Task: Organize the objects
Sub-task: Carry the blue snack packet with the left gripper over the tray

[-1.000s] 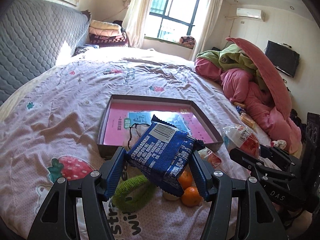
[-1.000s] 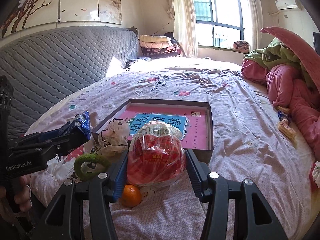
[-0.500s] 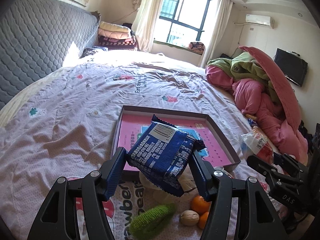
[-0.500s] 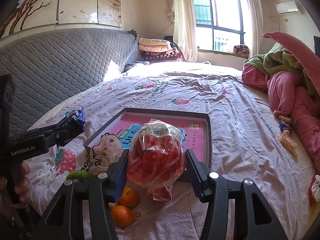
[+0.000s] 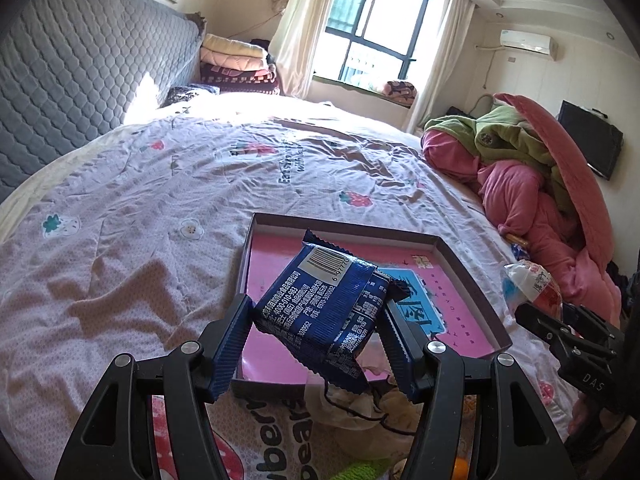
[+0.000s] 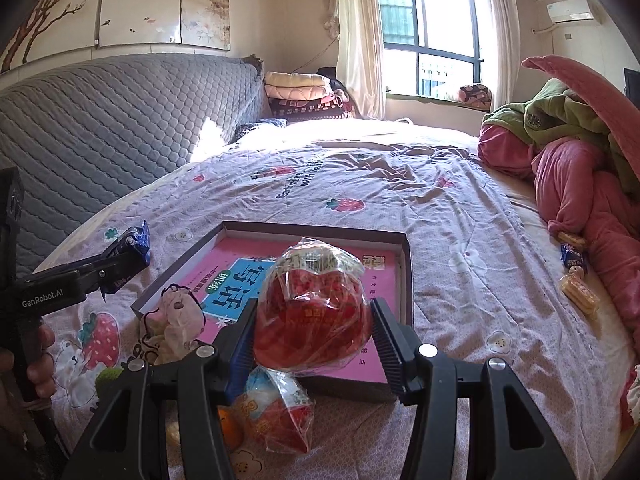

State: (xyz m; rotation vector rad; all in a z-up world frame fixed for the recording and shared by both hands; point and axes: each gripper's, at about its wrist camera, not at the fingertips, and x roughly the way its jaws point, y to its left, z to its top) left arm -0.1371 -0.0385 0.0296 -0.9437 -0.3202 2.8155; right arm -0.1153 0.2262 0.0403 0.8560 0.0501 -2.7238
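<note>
Over the near edge of the shallow box (image 5: 460, 258), the left gripper (image 5: 318, 342) pinches a blue snack packet (image 5: 326, 312); the right gripper (image 6: 312, 330) pinches a red bagged item (image 6: 314, 320). Both now sit farther over the box than a second ago. Oranges below are mostly hidden.

The snack packet (image 5: 326, 312) is dark blue, the tray (image 6: 406, 280) pink inside, and the bedsheet (image 5: 160, 208) pale pink with strawberries.

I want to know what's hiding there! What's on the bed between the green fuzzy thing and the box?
A crumpled white printed bag lies there against the box, in the right wrist view.
</note>
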